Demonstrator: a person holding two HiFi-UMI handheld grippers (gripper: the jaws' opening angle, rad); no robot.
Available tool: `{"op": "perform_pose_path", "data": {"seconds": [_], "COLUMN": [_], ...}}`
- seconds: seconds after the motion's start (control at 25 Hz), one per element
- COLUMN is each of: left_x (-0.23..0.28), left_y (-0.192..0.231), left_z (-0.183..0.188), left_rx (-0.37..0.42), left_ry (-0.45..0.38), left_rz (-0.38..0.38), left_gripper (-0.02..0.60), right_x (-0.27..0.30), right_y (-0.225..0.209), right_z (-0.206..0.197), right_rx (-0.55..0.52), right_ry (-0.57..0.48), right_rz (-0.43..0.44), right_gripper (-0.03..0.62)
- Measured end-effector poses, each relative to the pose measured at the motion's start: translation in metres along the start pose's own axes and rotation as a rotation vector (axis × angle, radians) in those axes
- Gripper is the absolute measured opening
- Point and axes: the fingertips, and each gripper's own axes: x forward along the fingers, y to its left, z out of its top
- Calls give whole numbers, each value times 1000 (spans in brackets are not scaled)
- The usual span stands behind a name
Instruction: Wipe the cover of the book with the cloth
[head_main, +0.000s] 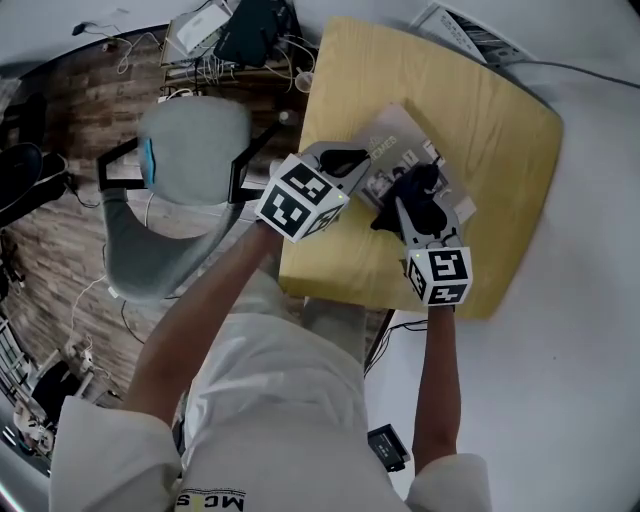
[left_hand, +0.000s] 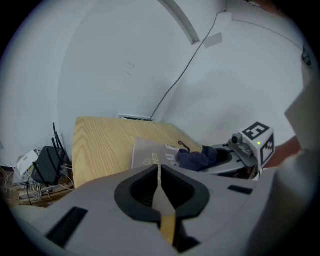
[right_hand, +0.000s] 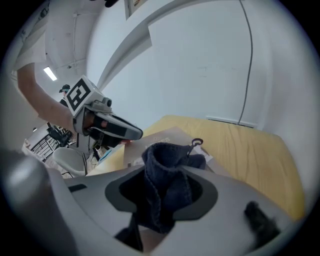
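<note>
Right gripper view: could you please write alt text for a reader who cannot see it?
The right hand-held gripper is shut on a bunched dark blue cloth. Just beyond it, a grey book lies on a light wooden table. The left hand-held gripper, jaws together, reaches toward the book from the left.

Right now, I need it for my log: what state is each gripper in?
Left gripper: closed, nothing between its jaws.
Right gripper: closed on the cloth.
</note>
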Motion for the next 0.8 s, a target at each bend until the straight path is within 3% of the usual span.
{"op": "perform_pose_path", "data": {"seconds": [0.2, 0.4, 0.64, 0.8], "left_x": [-7, -11, -11, -13], "left_y": [-9, -13, -14, -29], "left_z": [-21, -37, -33, -33], "left_rx": [38, -38, -73, -67], "left_ry": [48, 47, 12, 7], "left_rz": [8, 9, -16, -118], "left_gripper": [12, 11, 24, 82], "right_x": [-7, -2, 27, 50], "right_y": [-36, -66, -64, -51], "right_z": [-5, 6, 39, 64], "right_rx": [38, 63, -8, -55], "right_ry": [10, 11, 5, 0], "right_rz": [-76, -127, -86, -35], "right_gripper": [158, 158, 158, 158]}}
